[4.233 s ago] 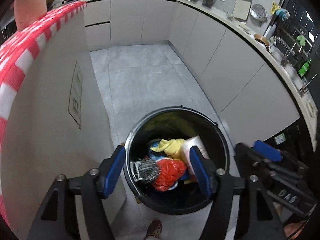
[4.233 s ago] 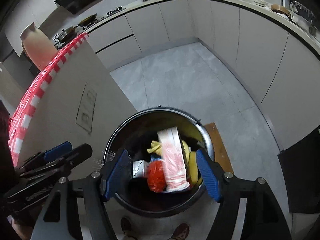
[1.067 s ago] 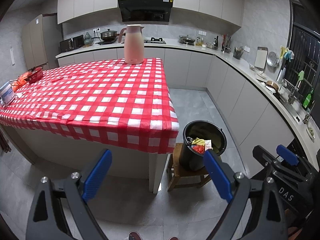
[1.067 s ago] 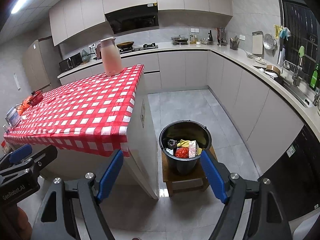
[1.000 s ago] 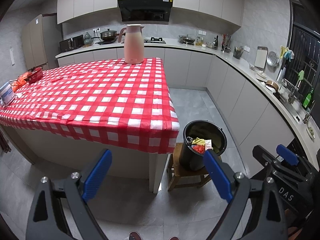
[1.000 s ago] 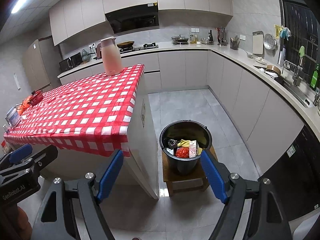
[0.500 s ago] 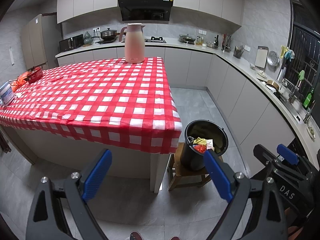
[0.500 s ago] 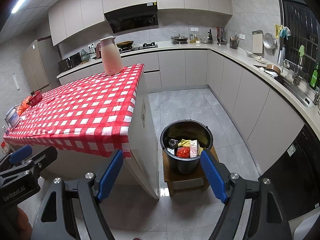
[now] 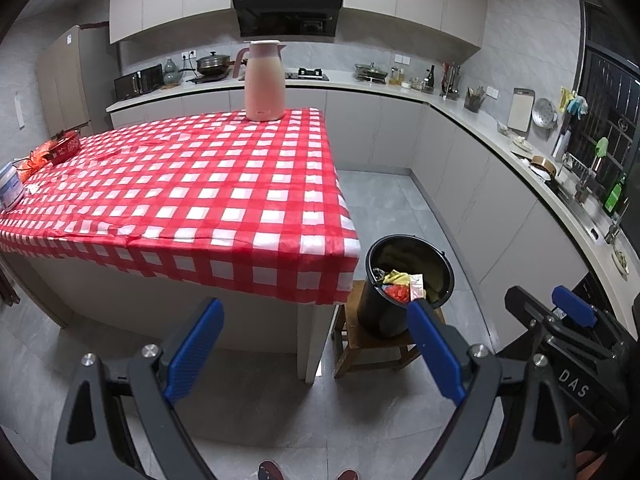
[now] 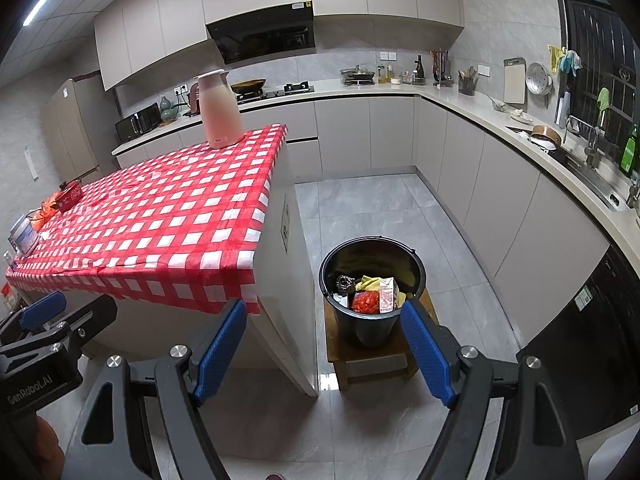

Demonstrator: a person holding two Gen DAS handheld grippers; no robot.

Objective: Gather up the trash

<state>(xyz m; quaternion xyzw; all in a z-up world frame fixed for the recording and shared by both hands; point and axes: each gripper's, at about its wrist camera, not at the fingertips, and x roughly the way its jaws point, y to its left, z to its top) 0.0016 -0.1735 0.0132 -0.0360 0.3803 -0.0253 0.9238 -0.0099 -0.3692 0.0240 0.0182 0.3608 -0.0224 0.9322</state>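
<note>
Both grippers, left (image 9: 314, 350) and right (image 10: 322, 350), gape empty; bucket (image 10: 372, 322) holds trash (carton, perhaps).

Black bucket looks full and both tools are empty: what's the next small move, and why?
Probably swing the left tool toward the table's far left edge: red wrappers and a white tub sit there, while the black bucket already holds trash and both tools are open.

Glossy black plastic bucket (image 10: 372, 320); wooden stool (image 10: 368, 356); shiny checked tablecloth (image 9: 192, 192); smooth grey floor tiles (image 10: 384, 208).
</note>
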